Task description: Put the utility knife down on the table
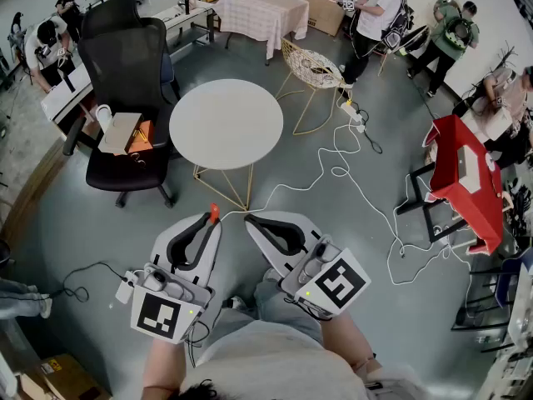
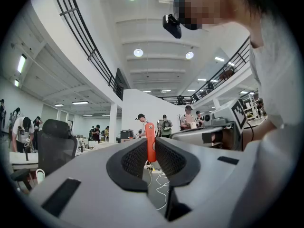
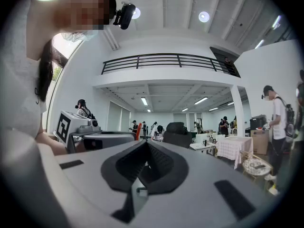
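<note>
An orange utility knife (image 1: 213,213) sticks out of the tip of my left gripper (image 1: 211,220), whose jaws are shut on it. In the left gripper view the knife (image 2: 151,142) stands upright between the black pads. My right gripper (image 1: 252,220) is beside the left one, jaws shut with nothing between them. In the right gripper view the pads (image 3: 147,161) meet, and the orange knife (image 3: 137,131) shows at the left gripper's tip. Both grippers hover over the floor, short of the round white table (image 1: 226,123).
A black office chair (image 1: 125,65) with a box on its seat stands left of the table. A wire chair (image 1: 312,69) is behind it, white cables (image 1: 350,182) trail over the floor, and a red stand (image 1: 462,173) is at the right. Several people stand at the back.
</note>
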{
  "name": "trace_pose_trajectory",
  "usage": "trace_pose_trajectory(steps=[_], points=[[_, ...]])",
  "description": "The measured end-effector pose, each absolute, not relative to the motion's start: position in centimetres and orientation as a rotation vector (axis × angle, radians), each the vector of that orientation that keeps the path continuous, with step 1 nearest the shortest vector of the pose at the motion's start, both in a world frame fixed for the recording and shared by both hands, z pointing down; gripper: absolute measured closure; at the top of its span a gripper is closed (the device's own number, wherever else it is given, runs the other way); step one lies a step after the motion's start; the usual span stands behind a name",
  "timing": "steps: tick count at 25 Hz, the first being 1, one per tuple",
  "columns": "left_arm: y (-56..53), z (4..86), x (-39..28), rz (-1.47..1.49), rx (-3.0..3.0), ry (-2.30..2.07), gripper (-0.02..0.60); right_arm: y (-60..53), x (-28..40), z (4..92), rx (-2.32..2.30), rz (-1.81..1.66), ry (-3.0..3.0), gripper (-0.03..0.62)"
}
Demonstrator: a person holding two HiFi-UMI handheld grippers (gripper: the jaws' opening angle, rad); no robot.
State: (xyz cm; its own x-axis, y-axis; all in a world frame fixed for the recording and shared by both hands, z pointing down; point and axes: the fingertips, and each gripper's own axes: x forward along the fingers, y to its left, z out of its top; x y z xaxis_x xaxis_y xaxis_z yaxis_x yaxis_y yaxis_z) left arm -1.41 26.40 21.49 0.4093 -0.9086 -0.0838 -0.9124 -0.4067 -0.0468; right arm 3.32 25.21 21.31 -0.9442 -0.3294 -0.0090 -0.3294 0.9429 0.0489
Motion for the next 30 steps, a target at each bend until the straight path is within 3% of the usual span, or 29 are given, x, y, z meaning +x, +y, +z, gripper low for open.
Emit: trace_pose_trajectory(steps=[16,30], points=[[26.6,21.0,-3.9,0.116,-2.567,1.637,0.525,25.6,0.5,21.4,-0.515,0.071,3.109,0.586],[14.0,20.1,-2.6,0.106,-2.474,1.735,0.525,12.4,2.3,20.4,-0.399,0.084,3.118,0.586]])
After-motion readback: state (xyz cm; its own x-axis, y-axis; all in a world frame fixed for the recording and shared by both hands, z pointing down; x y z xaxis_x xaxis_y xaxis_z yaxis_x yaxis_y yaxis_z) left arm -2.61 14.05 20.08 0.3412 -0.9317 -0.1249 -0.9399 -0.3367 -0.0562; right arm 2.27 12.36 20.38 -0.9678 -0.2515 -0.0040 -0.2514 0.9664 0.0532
